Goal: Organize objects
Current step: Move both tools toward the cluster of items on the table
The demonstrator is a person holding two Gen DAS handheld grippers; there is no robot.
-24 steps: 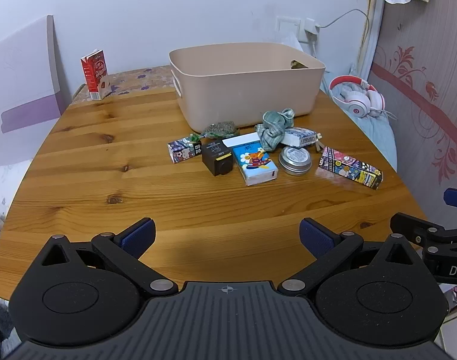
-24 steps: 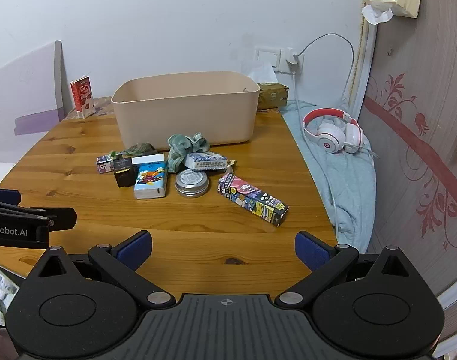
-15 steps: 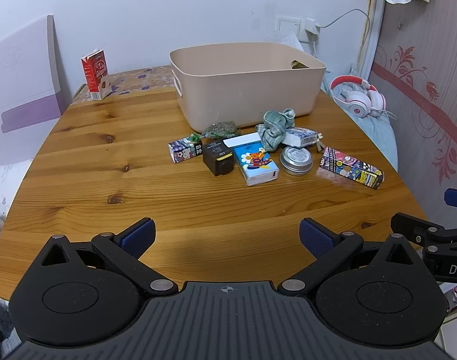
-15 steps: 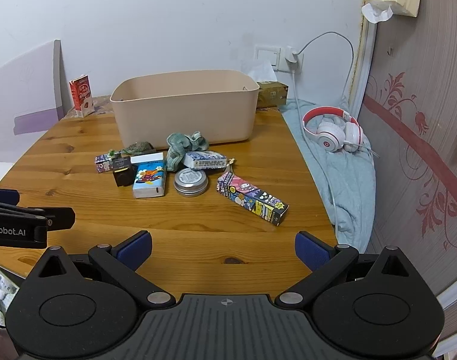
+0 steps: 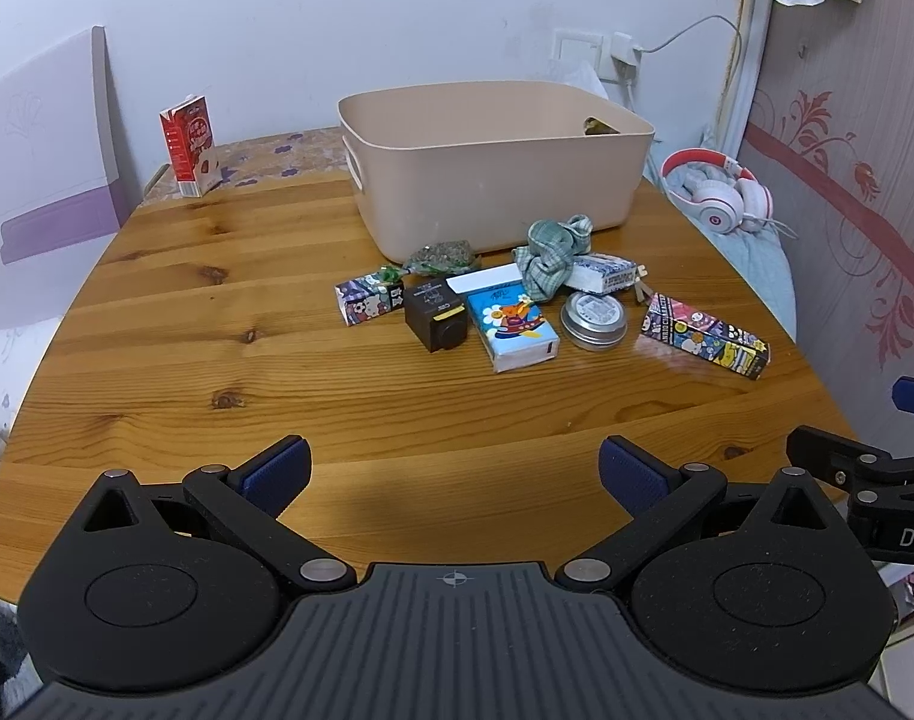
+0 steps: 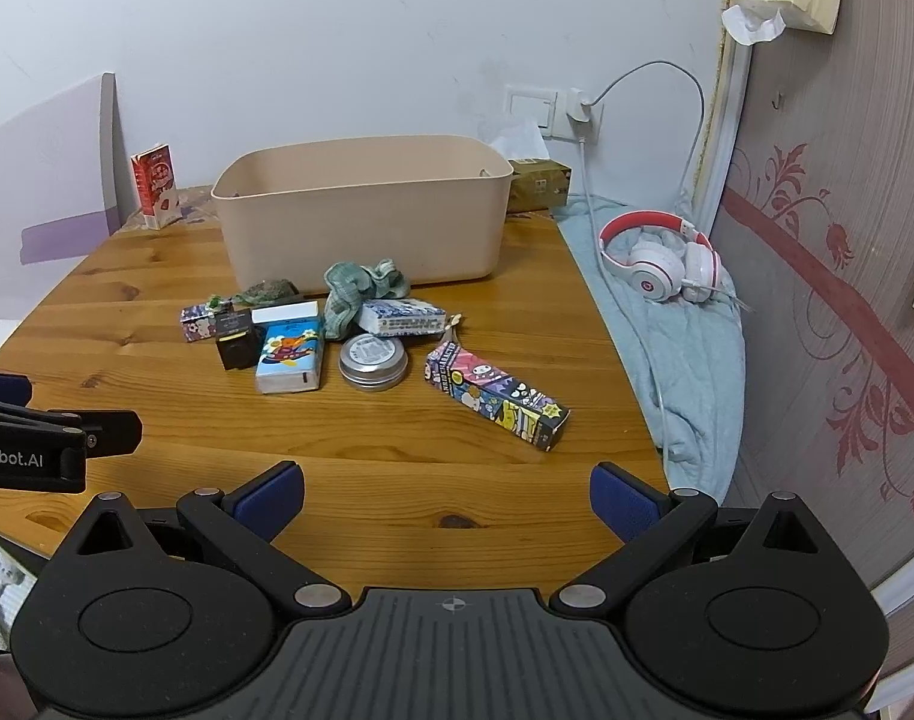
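Both tongs, left tongs [image 5: 454,468] and right tongs [image 6: 447,495], gape wide, empty, above the table [image 5: 217,360].

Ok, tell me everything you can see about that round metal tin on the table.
The round metal tin is a shallow, silvery screw-lid type with a printed label on top, too small to read. It lies flat and closed on the wooden table, between the blue cartoon box and the long colourful carton, just in front of the blue-and-white packet. It seems to touch none of them; neither gripper is near it.
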